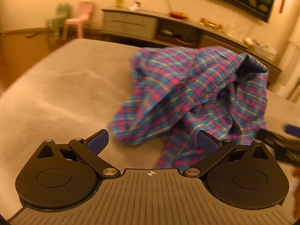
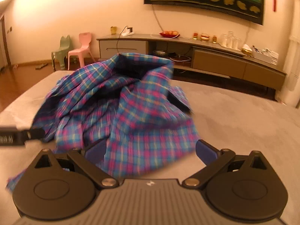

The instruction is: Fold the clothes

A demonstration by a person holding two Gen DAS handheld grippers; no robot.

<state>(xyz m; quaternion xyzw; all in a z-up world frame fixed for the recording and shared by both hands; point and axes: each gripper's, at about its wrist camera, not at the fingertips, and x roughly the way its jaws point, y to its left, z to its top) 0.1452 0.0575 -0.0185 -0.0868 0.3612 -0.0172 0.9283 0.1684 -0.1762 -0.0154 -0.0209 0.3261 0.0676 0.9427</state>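
Item one: we are holding the left gripper (image 1: 152,140) level, jaws spread and empty, just before the crumpled plaid shirt (image 1: 196,95) lying on the grey bed (image 1: 56,93). Item two: our right gripper (image 2: 151,151), likewise spread, is straddling the shirt's hem.

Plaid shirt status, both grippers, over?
Left gripper open, empty. Right gripper open, cloth between fingers. Plaid shirt crumpled on grey bed, unfolded. Nothing blocking.

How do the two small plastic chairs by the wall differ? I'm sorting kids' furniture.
The pink chair has a plain squared backrest; the green chair has one with two ear-like points. The pink chair stands nearer the TV cabinet, the green chair farther from it. Both are small, moulded plastic, upright on the wooden floor.
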